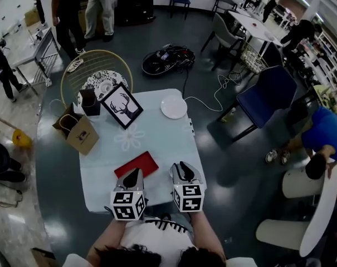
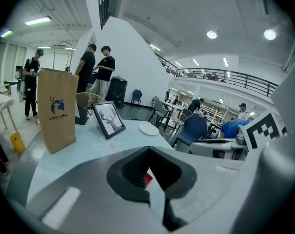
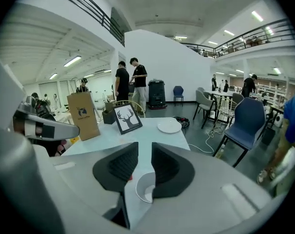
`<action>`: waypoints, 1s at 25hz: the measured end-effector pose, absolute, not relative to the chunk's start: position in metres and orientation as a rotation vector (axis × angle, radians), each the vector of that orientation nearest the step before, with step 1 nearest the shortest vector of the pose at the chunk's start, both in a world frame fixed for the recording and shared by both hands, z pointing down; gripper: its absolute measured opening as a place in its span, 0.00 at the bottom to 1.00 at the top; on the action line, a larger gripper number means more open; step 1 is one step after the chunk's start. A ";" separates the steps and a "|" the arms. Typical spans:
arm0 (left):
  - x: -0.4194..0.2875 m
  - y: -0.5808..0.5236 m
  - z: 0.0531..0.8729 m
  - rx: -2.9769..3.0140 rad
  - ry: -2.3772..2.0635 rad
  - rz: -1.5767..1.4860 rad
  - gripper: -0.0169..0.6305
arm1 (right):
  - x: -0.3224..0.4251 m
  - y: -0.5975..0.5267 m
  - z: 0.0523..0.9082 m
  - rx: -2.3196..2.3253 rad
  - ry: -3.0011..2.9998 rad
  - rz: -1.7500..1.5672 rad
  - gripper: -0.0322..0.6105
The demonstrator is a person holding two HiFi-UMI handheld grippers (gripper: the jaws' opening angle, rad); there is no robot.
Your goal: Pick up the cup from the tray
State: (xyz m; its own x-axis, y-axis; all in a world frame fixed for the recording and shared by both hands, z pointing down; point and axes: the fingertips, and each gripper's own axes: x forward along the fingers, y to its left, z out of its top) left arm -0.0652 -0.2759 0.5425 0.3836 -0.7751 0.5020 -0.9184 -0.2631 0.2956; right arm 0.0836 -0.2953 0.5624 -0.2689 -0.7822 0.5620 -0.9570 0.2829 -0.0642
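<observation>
A red tray [image 1: 136,164] lies near the front edge of the pale blue table [image 1: 157,135]. In the right gripper view a white cup [image 3: 143,188] shows below the jaws, partly hidden by the right jaw. A sliver of the tray [image 3: 130,178] shows beside it. The head view hides the cup under my right gripper [image 1: 182,164]. My right gripper [image 3: 140,147] is open by a narrow gap, with bare table visible between the pads. My left gripper [image 1: 136,171] hovers over the tray's near edge. Its jaws [image 2: 147,150] meet at the tips, and the tray [image 2: 148,178] shows beneath.
A brown paper bag [image 1: 79,131], a framed deer picture [image 1: 122,105], a dark box [image 1: 89,101] and a white plate [image 1: 174,107] stand on the table's far half. A wicker chair [image 1: 96,74] is behind it and a blue chair [image 1: 265,96] to the right. People stand further back.
</observation>
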 end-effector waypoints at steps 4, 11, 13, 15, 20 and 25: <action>-0.065 -0.270 0.545 2.109 -1.436 0.348 0.03 | 0.092 -0.290 0.558 1.651 -2.112 0.565 0.09; -0.065 -0.265 0.550 2.114 -1.398 0.355 0.03 | 0.089 -0.281 0.566 1.627 -2.075 0.559 0.09; -0.065 -0.265 0.549 2.122 -1.393 0.359 0.03 | 0.087 -0.279 0.568 1.615 -2.059 0.548 0.09; -0.065 -0.265 0.549 2.126 -1.389 0.363 0.03 | 0.086 -0.277 0.570 1.608 -2.052 0.551 0.09; -0.069 -0.267 0.555 2.119 -1.377 0.384 0.03 | 0.079 -0.276 0.575 1.602 -2.050 0.566 0.09; -0.072 -0.269 0.557 2.121 -1.370 0.406 0.03 | 0.079 -0.276 0.579 1.605 -2.035 0.586 0.09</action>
State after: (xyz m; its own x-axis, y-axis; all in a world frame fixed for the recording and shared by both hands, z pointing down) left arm -0.0720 -0.2690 0.5574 0.4274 -0.7275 0.5367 -0.9024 -0.3080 0.3013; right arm 0.0789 -0.2759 0.5790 -0.1972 -0.7692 0.6079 -0.9747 0.2204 -0.0373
